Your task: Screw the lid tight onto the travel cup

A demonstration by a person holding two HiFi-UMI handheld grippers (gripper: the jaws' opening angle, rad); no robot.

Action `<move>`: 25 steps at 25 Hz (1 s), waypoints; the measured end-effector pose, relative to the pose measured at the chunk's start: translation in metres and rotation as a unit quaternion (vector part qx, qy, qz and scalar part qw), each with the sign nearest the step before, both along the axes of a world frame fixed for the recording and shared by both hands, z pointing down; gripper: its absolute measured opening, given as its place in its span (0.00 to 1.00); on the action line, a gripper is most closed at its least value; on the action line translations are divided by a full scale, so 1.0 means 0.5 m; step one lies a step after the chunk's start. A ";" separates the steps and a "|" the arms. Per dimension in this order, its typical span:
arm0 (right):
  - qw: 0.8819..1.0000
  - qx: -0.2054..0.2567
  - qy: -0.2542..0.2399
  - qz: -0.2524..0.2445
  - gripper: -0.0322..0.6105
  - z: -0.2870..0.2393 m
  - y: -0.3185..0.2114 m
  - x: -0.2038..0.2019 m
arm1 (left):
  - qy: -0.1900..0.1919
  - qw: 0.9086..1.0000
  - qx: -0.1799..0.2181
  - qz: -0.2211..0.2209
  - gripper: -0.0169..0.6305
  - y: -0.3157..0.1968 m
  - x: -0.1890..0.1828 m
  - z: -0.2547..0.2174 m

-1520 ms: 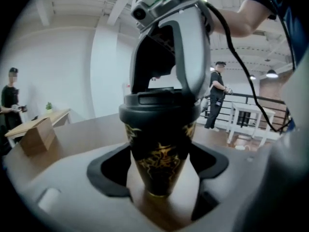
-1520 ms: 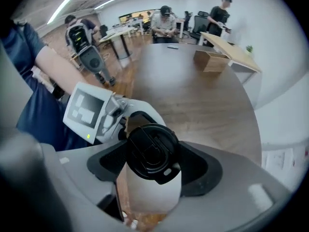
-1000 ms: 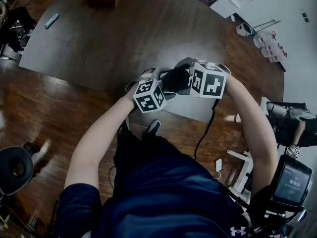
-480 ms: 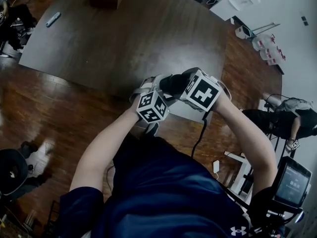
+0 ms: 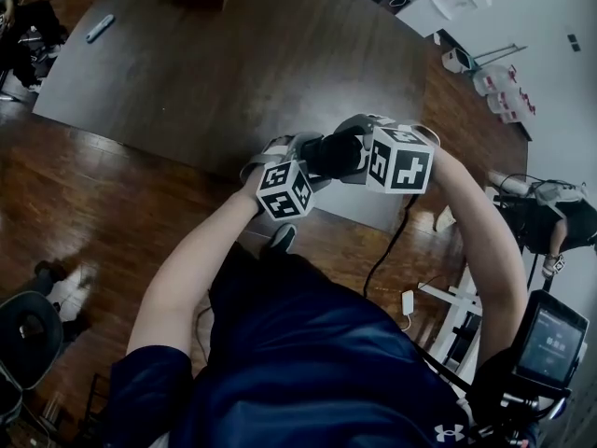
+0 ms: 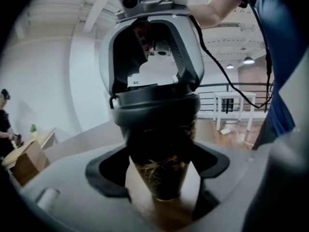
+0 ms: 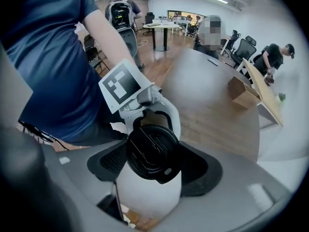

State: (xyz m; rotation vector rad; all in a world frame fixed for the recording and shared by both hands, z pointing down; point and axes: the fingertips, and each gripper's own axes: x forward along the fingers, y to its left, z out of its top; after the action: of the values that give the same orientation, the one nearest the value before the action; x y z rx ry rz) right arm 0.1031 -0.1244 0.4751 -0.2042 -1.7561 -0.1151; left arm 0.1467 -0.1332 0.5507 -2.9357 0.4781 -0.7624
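1. Looking steeply down in the head view, a person's two bare forearms meet over the near edge of a dark wooden table. The left gripper and right gripper come together there, marker cubes facing up, with the dark travel cup between them.
2. Left gripper view: the travel cup stands upright between this gripper's two dark pads, which close on its tapered body from either side. The lower body looks amber and see-through. Brown wood shows just under its base; whether the two touch cannot be told. The black lid sits on top, and the right gripper's pale frame reaches down over it.
3. Right gripper view: pointing almost straight down, this gripper sees the round lid from above. Its jaws are spread wide and hold the lid, with a pad against the rim on each side. The left gripper's white frame and marker cube sit just behind the lid.
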 end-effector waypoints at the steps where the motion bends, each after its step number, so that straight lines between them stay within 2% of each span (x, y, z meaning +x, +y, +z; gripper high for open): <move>1: 1.000 -0.006 -0.001 0.028 0.57 0.002 -0.005 0.000 | 0.005 1.000 -0.002 -0.007 0.64 -0.003 -0.001 0.001; 3: 0.989 -0.023 -0.003 0.144 0.57 0.009 -0.020 0.005 | 0.020 0.999 -0.008 -0.030 0.64 -0.007 -0.003 0.002; 5: 0.968 -0.021 -0.001 0.251 0.57 0.016 -0.028 0.008 | 0.027 0.998 -0.006 -0.054 0.64 -0.006 -0.007 0.003; 8: 0.946 -0.010 0.002 0.325 0.57 0.015 -0.023 -0.004 | 0.028 0.995 0.007 -0.091 0.64 -0.005 -0.017 0.005; 10: 0.943 -0.024 -0.019 0.331 0.57 0.012 -0.022 -0.016 | 0.036 0.994 0.002 -0.106 0.64 -0.006 -0.027 0.007; 12: 0.960 -0.032 -0.041 0.276 0.57 0.011 -0.017 -0.019 | 0.038 0.995 -0.008 -0.089 0.64 -0.003 -0.033 0.008; 14: 0.977 -0.029 -0.047 0.207 0.57 0.012 -0.008 -0.013 | 0.024 0.999 -0.005 -0.048 0.65 0.007 -0.027 0.007; 16: 0.983 -0.033 -0.032 0.180 0.57 0.013 -0.002 0.000 | 0.006 1.000 0.004 -0.014 0.65 0.014 -0.016 0.006; 18: 0.972 -0.046 -0.010 0.229 0.57 0.013 -0.012 0.010 | -0.002 1.000 0.009 -0.015 0.63 0.007 -0.013 0.006; 19: 0.960 -0.054 -0.009 0.274 0.57 0.014 -0.021 0.011 | 0.002 1.000 0.007 -0.029 0.63 0.002 -0.014 0.006; 21: 0.928 -0.065 -0.023 0.366 0.57 0.016 -0.035 0.008 | 0.014 0.997 -0.001 -0.069 0.63 -0.004 -0.020 0.008; 22: 0.916 -0.067 -0.030 0.395 0.57 0.015 -0.037 0.006 | 0.018 0.996 -0.002 -0.092 0.63 -0.005 -0.022 0.009; 23: 0.909 -0.064 -0.034 0.411 0.57 0.015 -0.037 0.005 | 0.020 0.993 -0.001 -0.116 0.63 -0.005 -0.024 0.009; 25: 0.910 -0.054 -0.032 0.409 0.57 0.015 -0.032 0.002 | 0.025 0.988 -0.006 -0.149 0.63 -0.001 -0.027 0.010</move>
State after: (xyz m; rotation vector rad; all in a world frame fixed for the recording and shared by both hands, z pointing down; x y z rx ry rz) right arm 0.1042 -0.1402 0.4829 0.4700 -1.7821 0.5920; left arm 0.1332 -0.1339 0.5557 -2.9362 0.9368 -0.7200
